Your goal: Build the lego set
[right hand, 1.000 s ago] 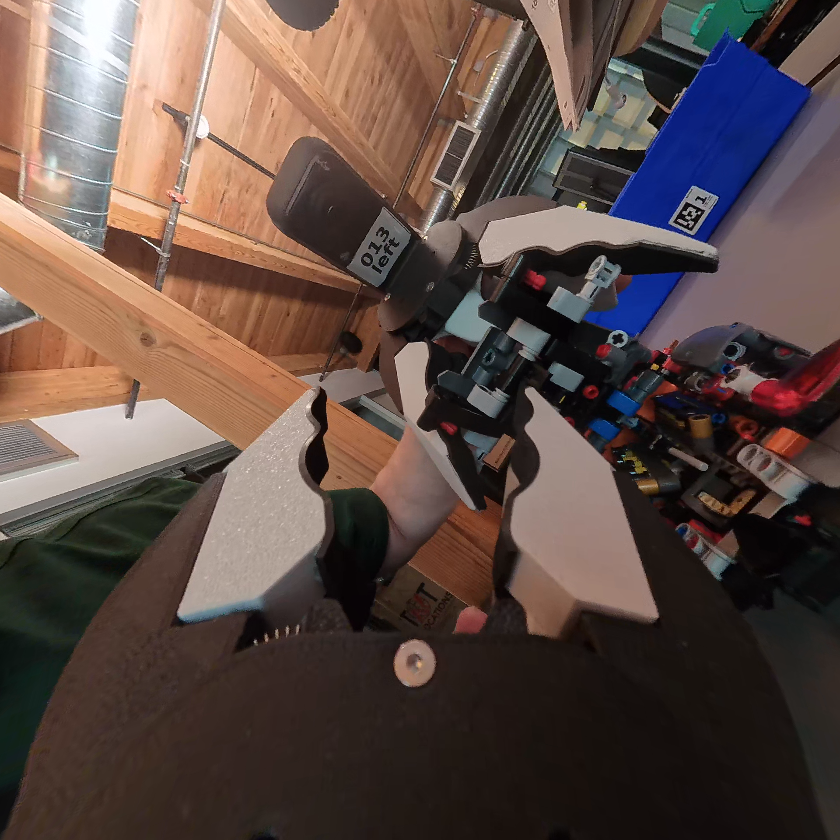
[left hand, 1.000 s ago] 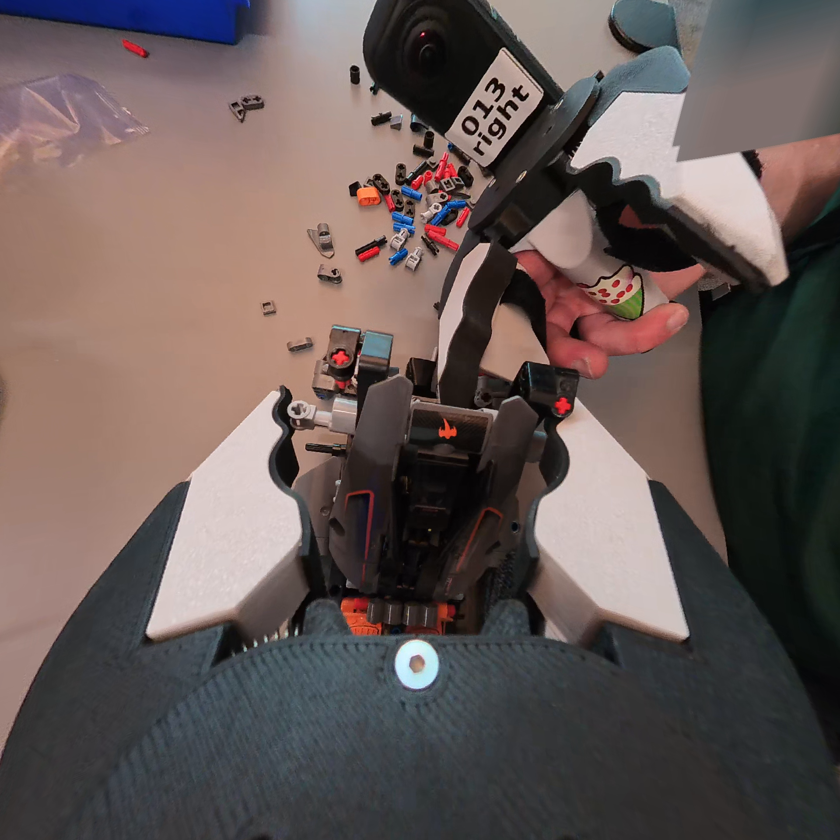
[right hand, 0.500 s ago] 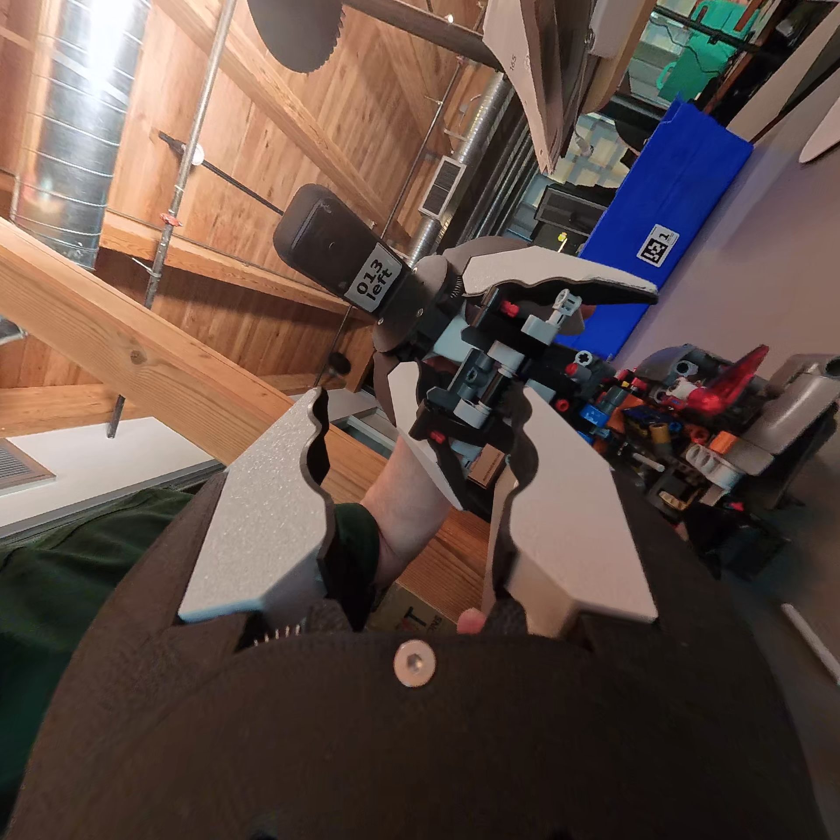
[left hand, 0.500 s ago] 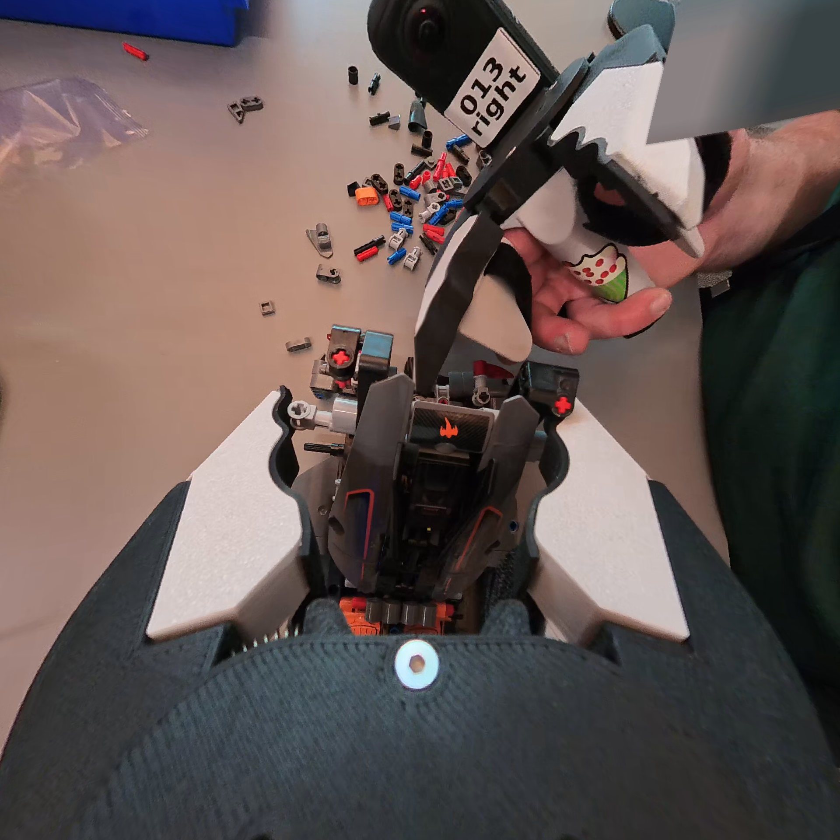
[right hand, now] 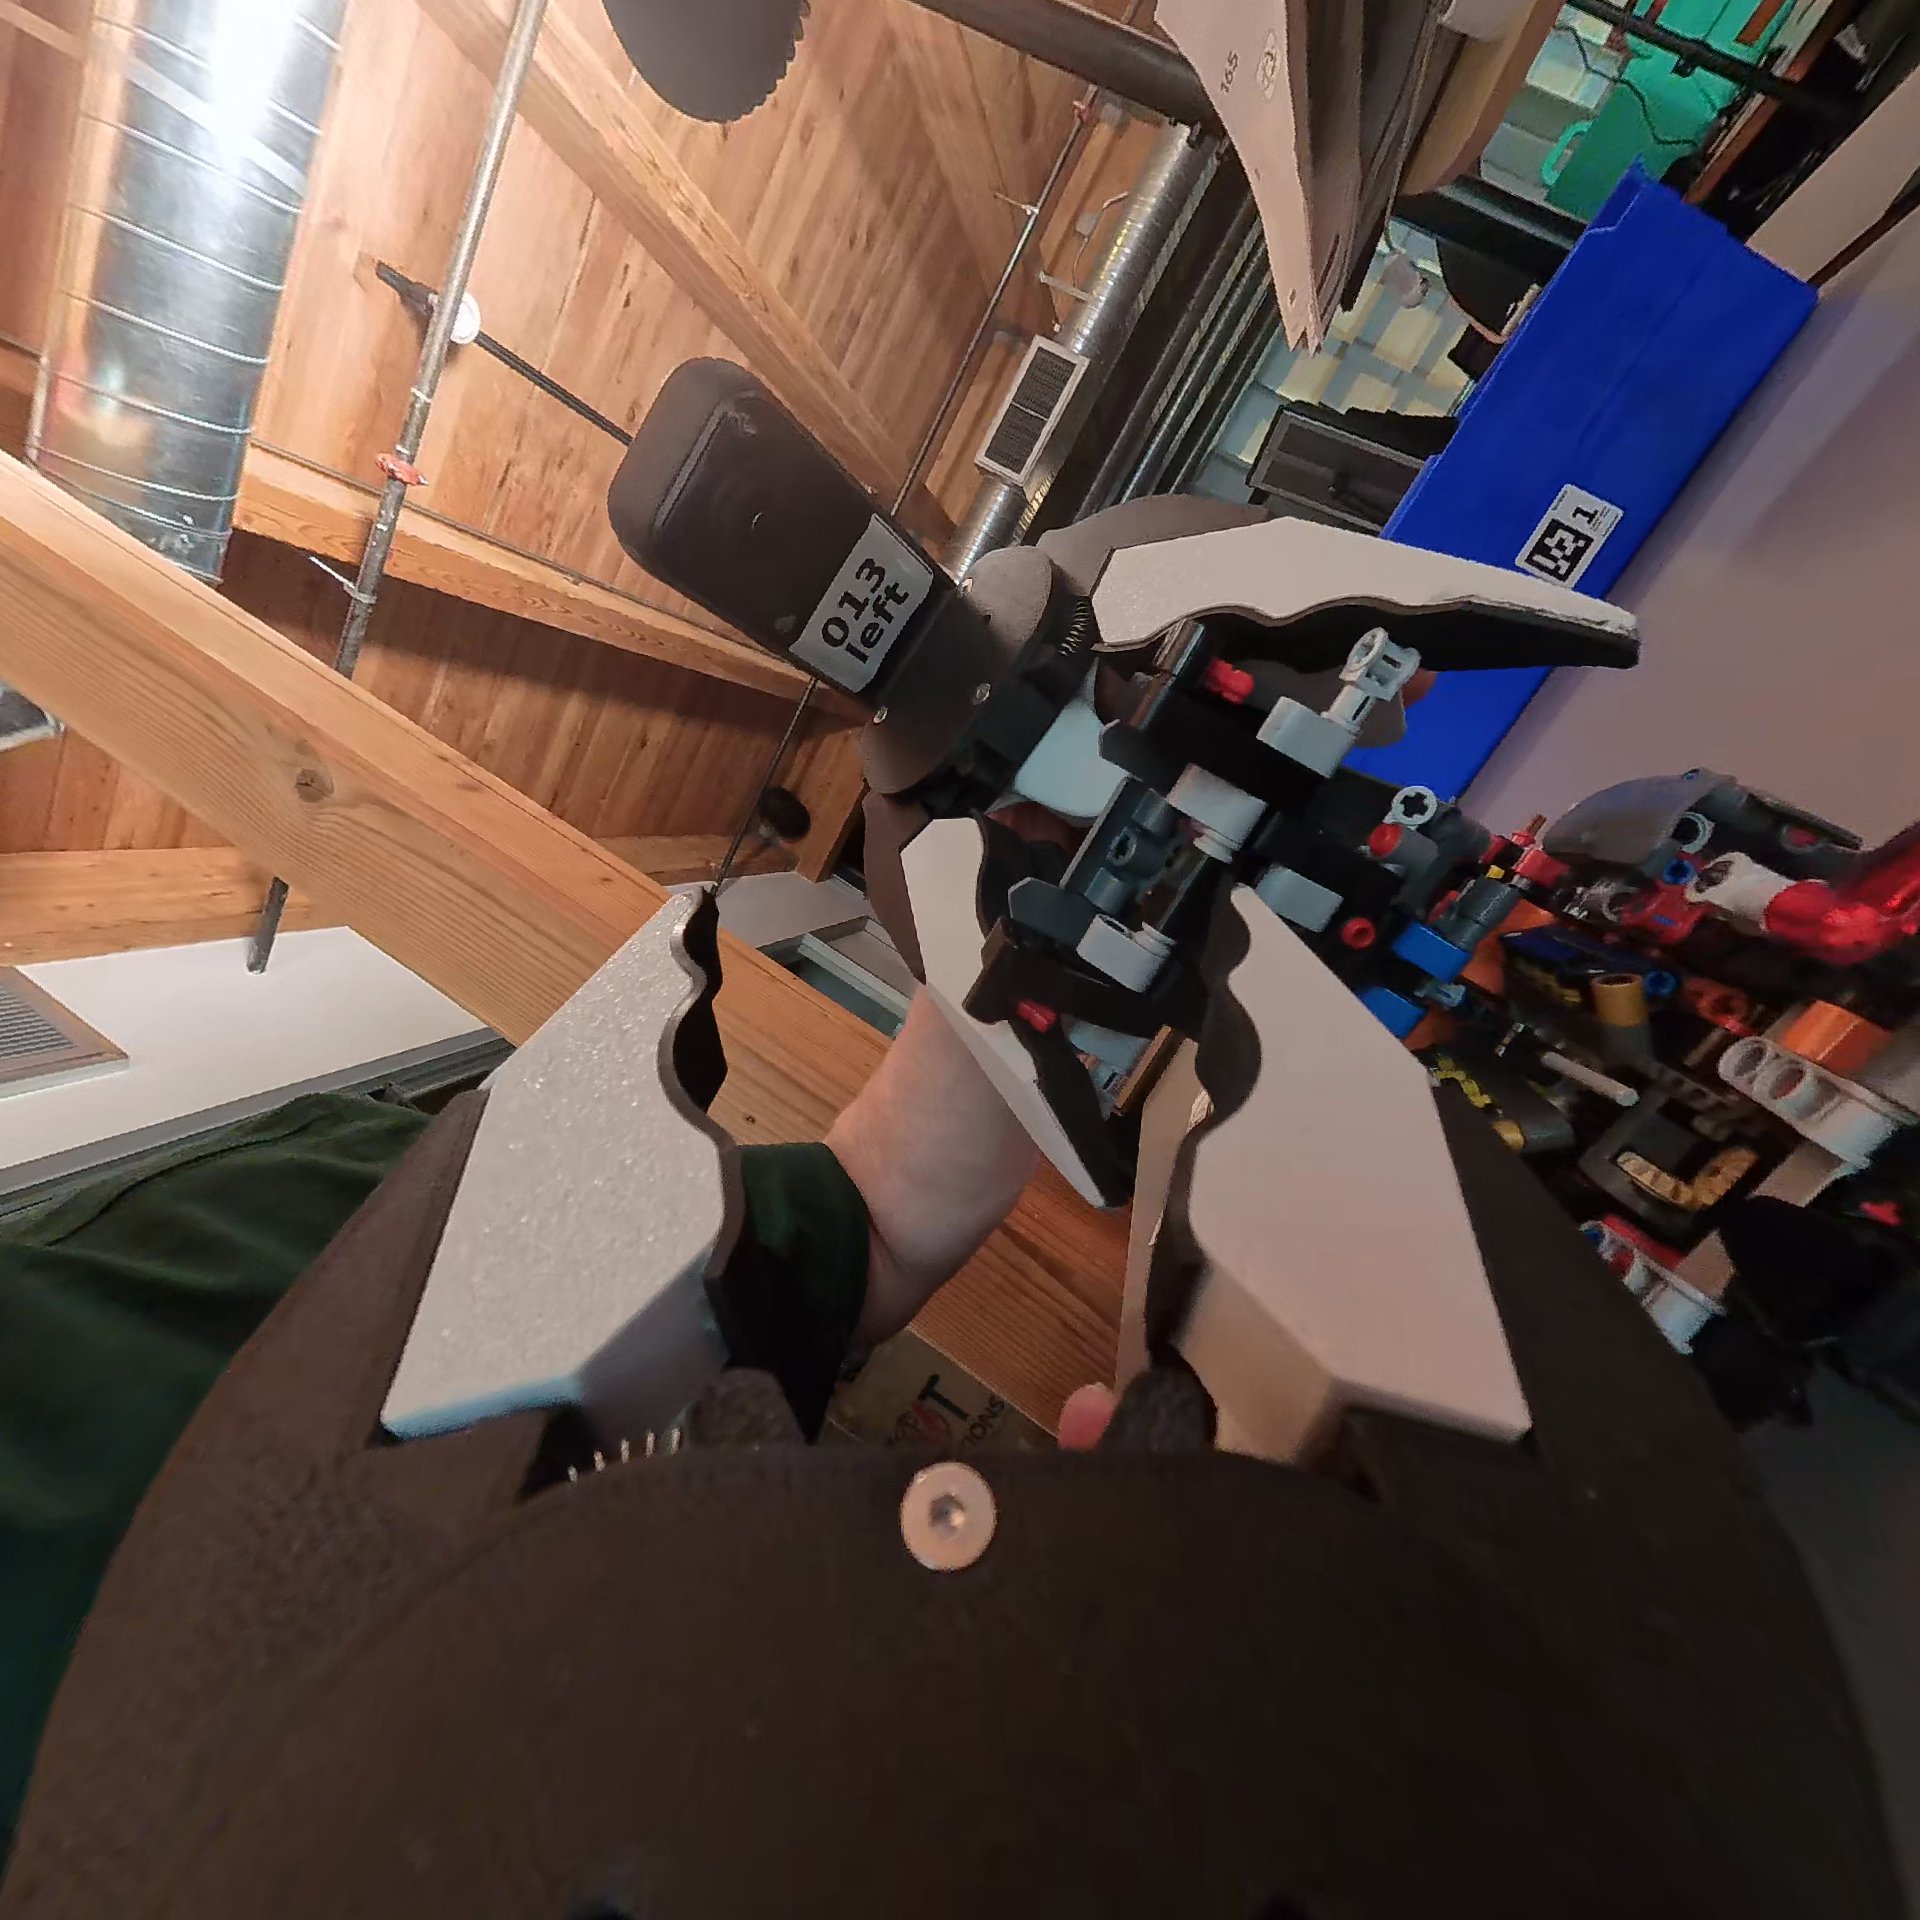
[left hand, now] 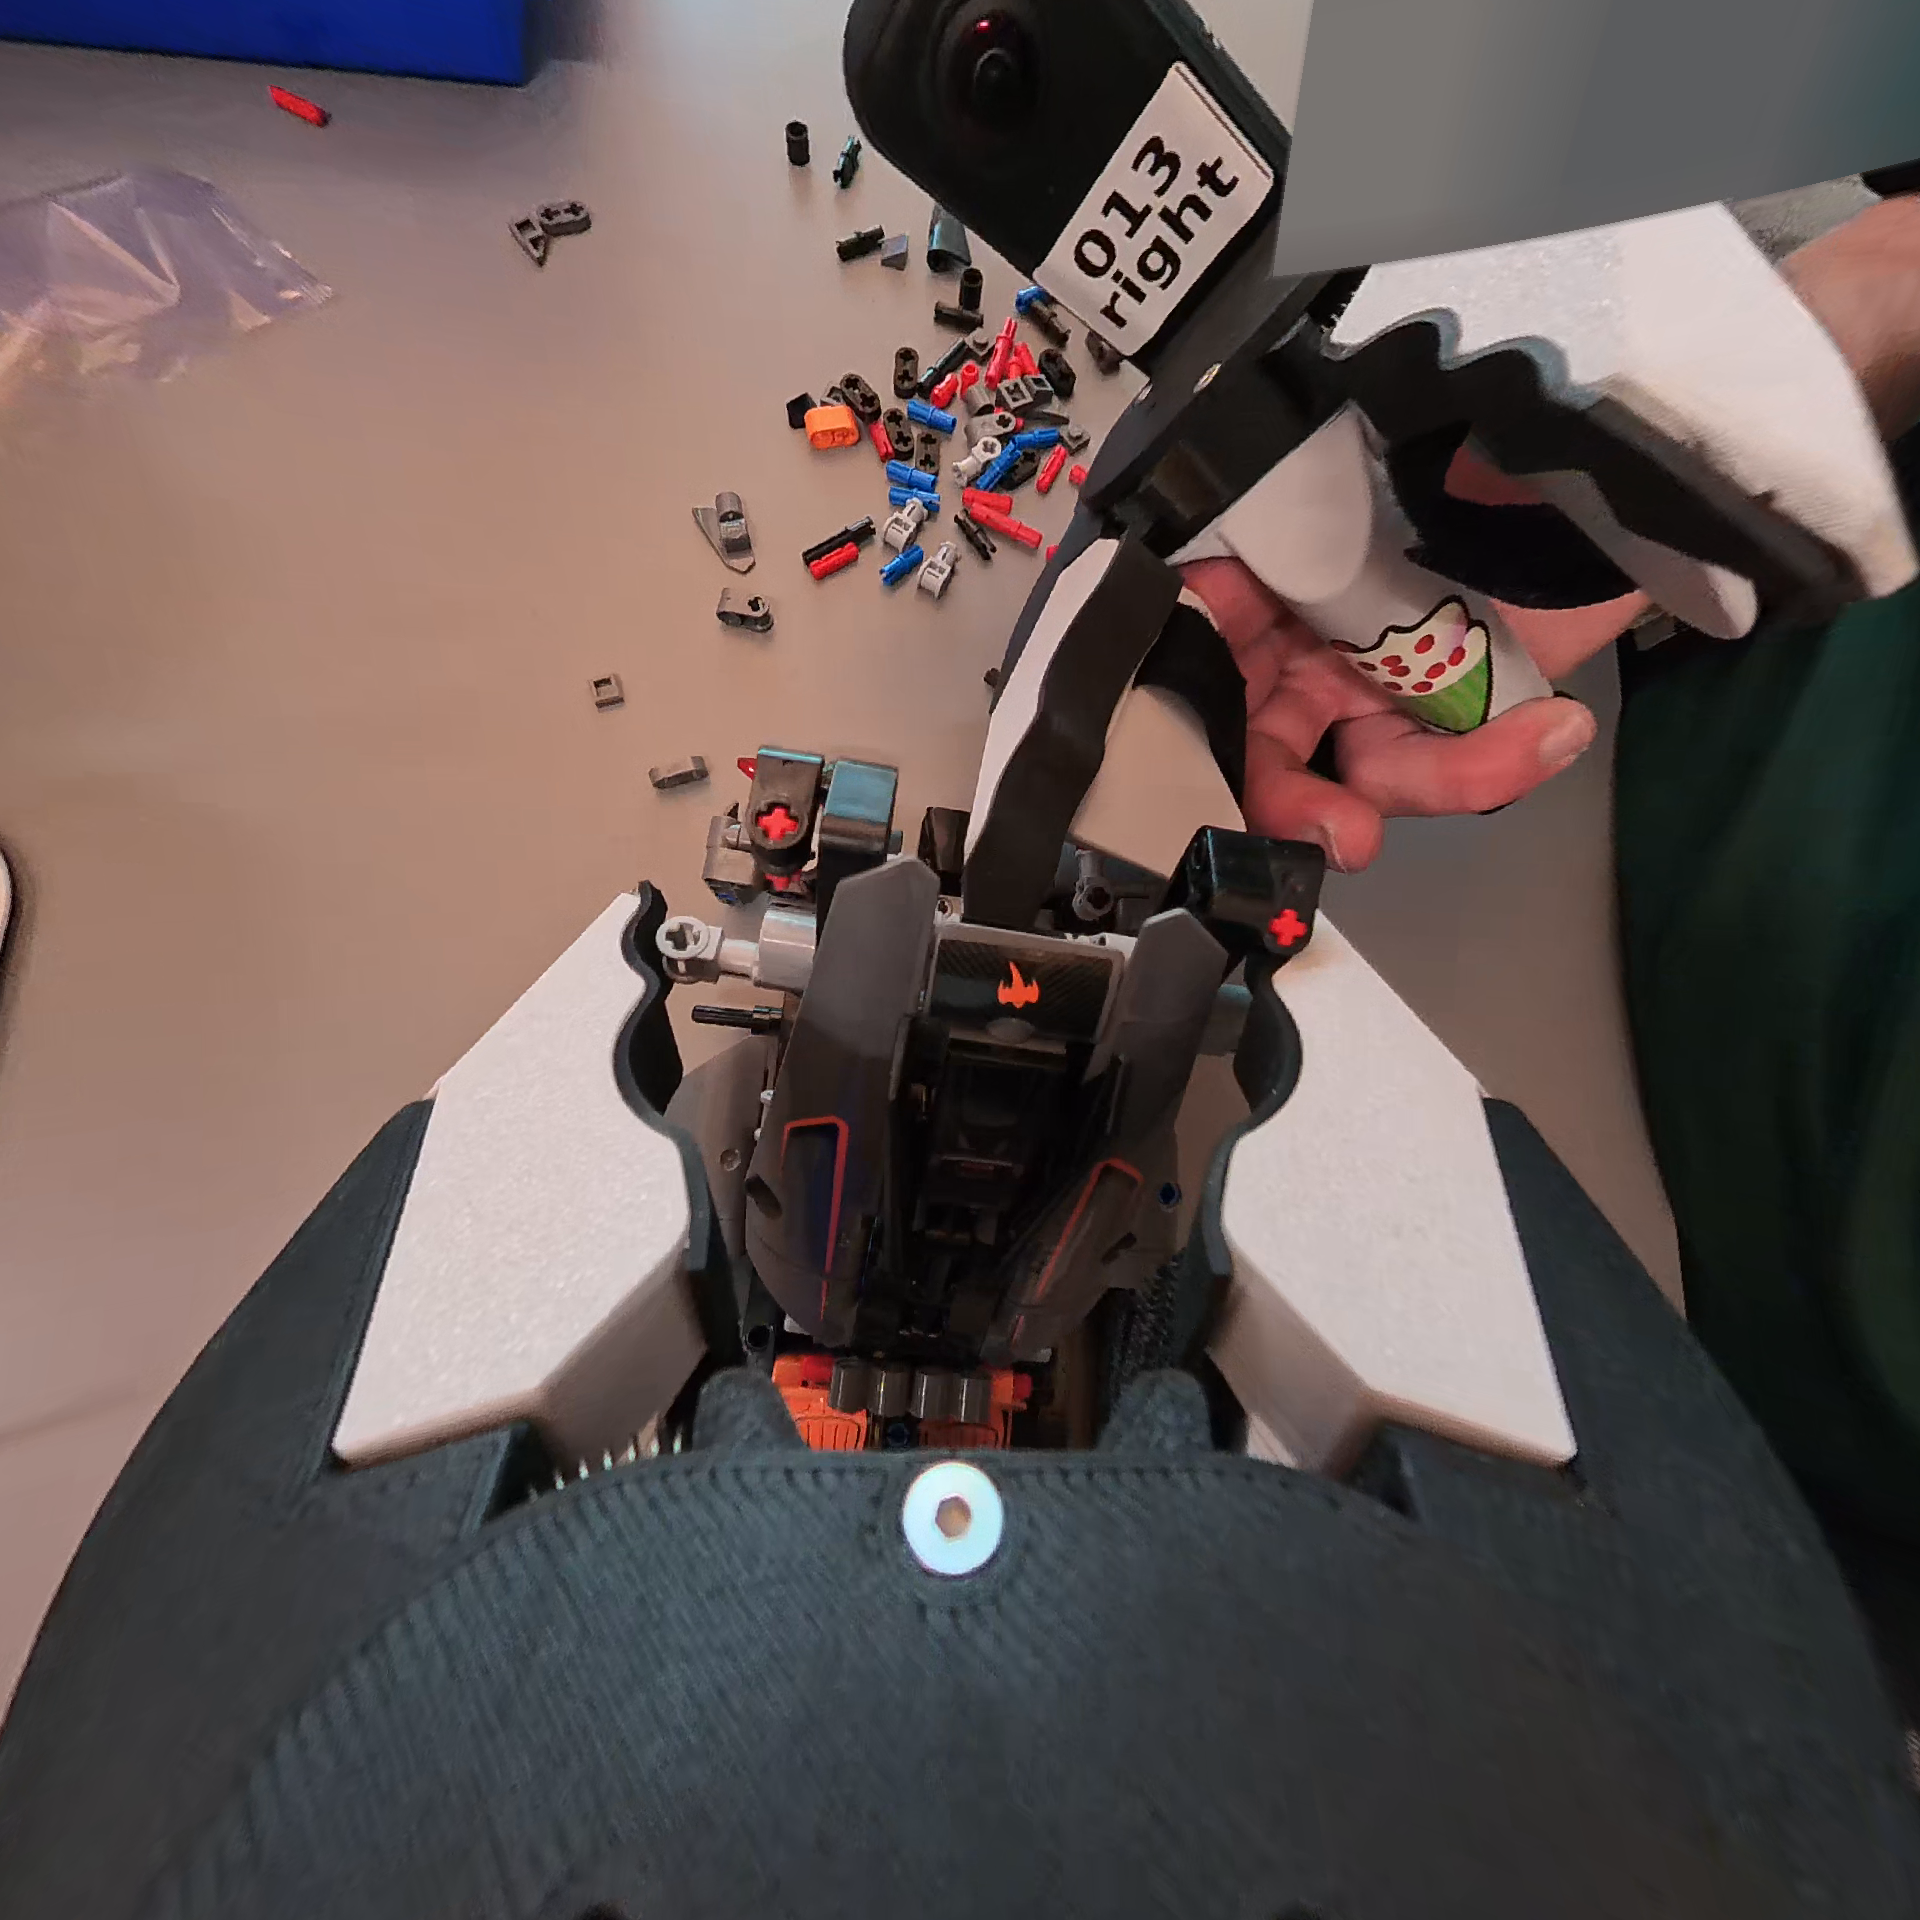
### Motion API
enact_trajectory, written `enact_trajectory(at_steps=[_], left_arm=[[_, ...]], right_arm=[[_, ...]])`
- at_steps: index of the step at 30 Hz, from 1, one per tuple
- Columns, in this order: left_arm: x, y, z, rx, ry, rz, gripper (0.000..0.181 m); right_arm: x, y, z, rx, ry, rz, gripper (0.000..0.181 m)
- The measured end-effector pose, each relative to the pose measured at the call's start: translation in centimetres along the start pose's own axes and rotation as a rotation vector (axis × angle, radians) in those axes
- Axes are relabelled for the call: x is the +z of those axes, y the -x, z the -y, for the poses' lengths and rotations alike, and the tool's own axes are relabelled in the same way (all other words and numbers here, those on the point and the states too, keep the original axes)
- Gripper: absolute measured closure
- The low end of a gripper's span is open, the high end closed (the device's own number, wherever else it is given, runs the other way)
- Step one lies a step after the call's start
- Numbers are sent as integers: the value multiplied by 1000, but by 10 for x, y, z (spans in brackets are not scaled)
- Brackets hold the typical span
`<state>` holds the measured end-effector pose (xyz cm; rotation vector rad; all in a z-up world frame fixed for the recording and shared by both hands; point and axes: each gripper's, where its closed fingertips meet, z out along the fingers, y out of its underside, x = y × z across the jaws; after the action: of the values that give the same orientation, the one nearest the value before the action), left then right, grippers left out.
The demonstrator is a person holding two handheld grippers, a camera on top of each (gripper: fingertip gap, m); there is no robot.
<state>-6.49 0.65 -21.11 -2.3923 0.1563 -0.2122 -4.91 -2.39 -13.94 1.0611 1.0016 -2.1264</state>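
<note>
L gripper [left hand: 961,997] was clamped on the dark lego model [left hand: 966,1122], held above the bench [left hand: 312,727]. R gripper [right hand: 961,1039] was spread wide, nothing between its fingers; one fingertip [left hand: 1023,831] was at the model's far end. Loose pins [left hand: 956,447] lay scattered on the bench beyond the model.

Printed label [left hand: 1153,213] on each black camera [left hand: 987,83]; coded tag [right hand: 1569,533] on blue bin [right hand: 1621,343]
</note>
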Motion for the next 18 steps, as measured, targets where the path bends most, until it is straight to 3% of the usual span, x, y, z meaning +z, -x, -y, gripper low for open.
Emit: enact_trajectory(at_steps=[18], left_arm=[[-1,-5,-6,-2,-44,-35,75]], right_arm=[[-3,-1,-4,24,-10,12,93]])
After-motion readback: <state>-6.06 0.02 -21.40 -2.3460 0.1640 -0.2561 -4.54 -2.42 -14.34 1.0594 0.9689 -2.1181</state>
